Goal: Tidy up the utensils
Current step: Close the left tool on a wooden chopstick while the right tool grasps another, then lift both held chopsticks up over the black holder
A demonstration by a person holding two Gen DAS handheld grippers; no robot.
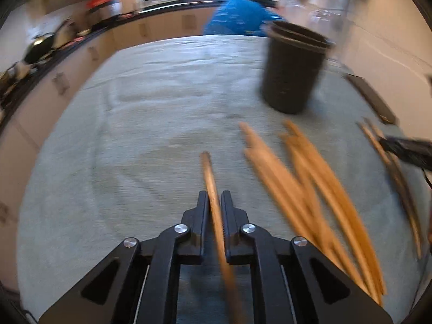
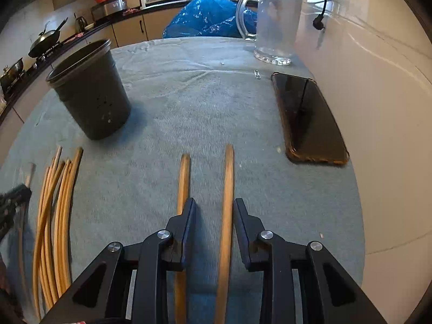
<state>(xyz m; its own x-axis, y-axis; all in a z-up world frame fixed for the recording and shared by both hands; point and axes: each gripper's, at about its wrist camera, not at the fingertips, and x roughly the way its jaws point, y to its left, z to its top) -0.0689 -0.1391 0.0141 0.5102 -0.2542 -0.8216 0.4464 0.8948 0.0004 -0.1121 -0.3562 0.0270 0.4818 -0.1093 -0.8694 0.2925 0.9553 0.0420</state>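
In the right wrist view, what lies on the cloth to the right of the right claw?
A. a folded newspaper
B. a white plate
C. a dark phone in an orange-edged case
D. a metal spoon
C: a dark phone with an orange-edged case lies flat on the cloth, right of the right claw.

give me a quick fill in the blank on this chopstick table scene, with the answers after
The left gripper is shut on one ____.
The black cup stands ____ on the cloth.
The phone lies beside a glass ____.
One chopstick lies between the ____ gripper's open fingers.

Answers: chopstick; upright; mug; right
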